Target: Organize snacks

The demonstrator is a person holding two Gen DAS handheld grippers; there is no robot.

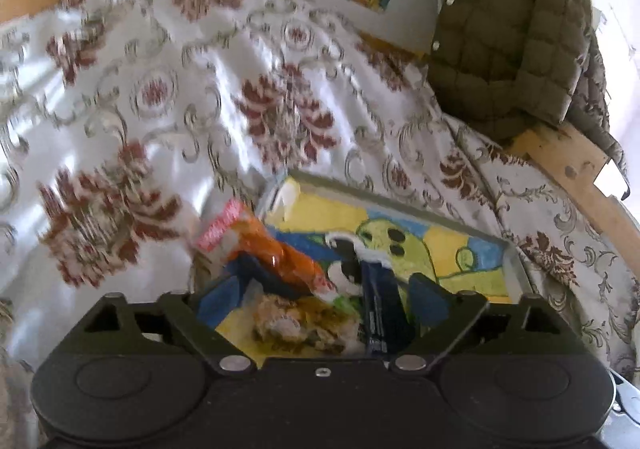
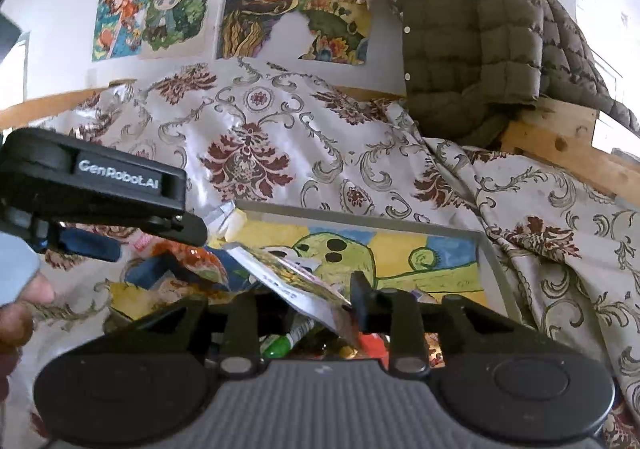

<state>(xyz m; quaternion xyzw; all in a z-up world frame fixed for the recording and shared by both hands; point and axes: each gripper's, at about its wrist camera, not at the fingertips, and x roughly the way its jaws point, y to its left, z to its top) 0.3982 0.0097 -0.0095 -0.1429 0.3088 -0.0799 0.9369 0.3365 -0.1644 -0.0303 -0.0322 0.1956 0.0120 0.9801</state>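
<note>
A shallow tray [image 1: 514, 261] lined with a yellow, blue and green drawing lies on the floral cloth; it also shows in the right wrist view [image 2: 490, 261]. My left gripper [image 1: 332, 285] hangs over the tray's left end, jaws apart, with an orange snack packet [image 1: 276, 253] between them; whether it is gripped is unclear. A brownish snack pack [image 1: 296, 325] and a dark blue packet [image 1: 378, 313] lie below. My right gripper [image 2: 304, 301] is shut on a white-edged snack packet [image 2: 292, 281] above the tray. The left gripper [image 2: 96, 245] shows at left in the right wrist view, above the orange packet [image 2: 192, 261].
The floral cloth [image 2: 260, 153] covers the whole surface. An olive quilted jacket [image 2: 472, 41] hangs over a wooden frame [image 2: 560, 141] at the right. Drawings [image 2: 168, 13] hang on the wall behind. A green tube [image 2: 284, 343] and red wrappers lie under my right gripper.
</note>
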